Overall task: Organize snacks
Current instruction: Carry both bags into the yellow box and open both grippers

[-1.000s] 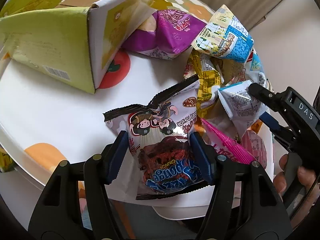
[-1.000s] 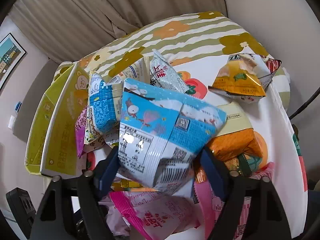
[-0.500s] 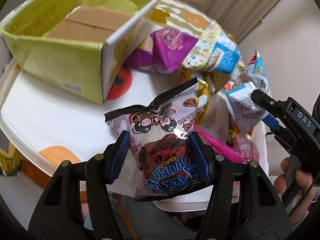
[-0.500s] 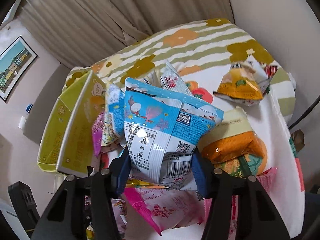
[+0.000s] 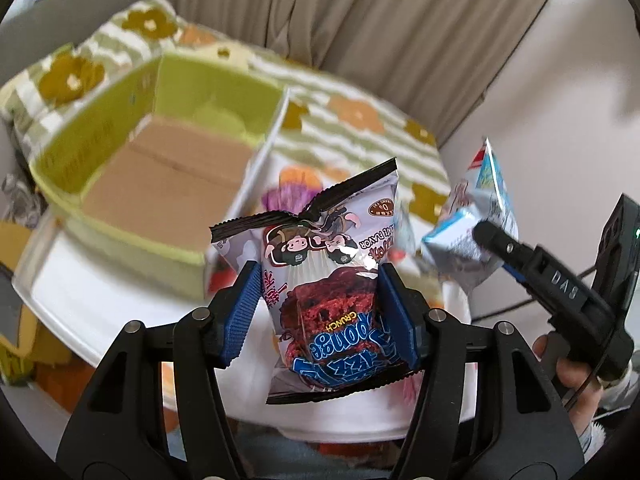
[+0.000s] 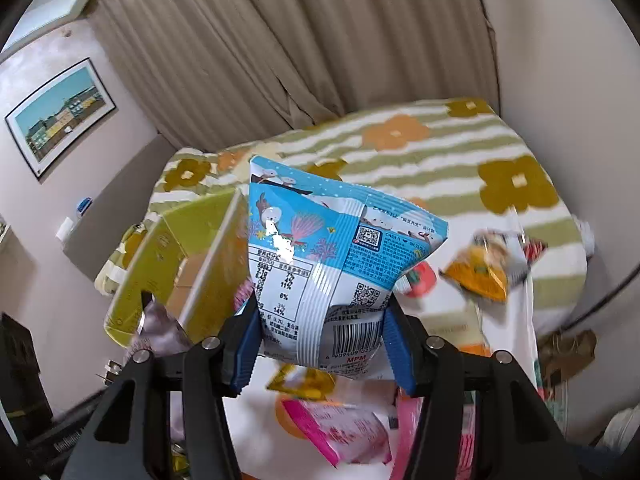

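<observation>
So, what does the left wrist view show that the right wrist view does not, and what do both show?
Only the left wrist view: the left gripper shut on the brown-and-white sponge-cake packet, and the person's hand.

Only the right wrist view: a framed picture on the wall and an orange snack bag.

Both: the green cardboard box, the blue-and-white snack bag in the right gripper, and the curtain.

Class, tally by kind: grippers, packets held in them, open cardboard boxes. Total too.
Grippers: 2, left gripper and right gripper, jaws just closing, a packet between each.
Held packets: 2, chocolate sponge packet, blue packet.
Open boxes: 1, green box.
Total: 5.
</observation>
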`<action>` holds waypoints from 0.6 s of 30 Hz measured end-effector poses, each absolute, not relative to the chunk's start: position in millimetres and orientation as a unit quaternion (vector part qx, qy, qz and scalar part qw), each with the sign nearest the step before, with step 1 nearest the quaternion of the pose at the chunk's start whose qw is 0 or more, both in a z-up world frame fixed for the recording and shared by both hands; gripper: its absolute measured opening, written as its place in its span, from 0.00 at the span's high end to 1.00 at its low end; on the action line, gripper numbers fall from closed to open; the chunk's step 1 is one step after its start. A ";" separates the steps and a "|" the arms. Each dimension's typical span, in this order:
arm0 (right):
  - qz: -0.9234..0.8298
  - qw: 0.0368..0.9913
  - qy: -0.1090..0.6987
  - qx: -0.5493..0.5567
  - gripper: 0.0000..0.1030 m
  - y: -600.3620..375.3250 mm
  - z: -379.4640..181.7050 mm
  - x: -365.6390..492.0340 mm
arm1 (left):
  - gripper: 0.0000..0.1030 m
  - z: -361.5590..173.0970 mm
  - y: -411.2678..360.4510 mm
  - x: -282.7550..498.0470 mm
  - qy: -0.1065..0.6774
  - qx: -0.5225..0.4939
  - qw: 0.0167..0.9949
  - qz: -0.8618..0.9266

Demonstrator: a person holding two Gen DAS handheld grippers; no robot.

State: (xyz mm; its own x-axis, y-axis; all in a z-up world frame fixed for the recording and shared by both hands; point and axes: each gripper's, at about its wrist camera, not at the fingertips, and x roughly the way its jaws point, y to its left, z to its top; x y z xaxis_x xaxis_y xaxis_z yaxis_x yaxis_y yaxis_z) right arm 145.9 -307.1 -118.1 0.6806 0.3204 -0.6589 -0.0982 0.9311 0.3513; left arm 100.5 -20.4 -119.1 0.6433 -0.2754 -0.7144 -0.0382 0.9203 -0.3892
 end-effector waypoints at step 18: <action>0.176 0.905 0.369 0.118 0.51 -155.8 -75.9 232.4 | 0.47 -63.6 135.8 241.7 0.374 -0.152 0.913 -0.068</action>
State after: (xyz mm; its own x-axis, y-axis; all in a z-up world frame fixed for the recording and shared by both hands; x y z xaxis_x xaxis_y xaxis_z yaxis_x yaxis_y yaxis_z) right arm 232.4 -155.8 -75.9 0.6654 0.4055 -0.6267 -0.2307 0.9102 0.3440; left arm 241.7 135.8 -63.6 0.7117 -0.2378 -0.6610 0.0110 0.9446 -0.3281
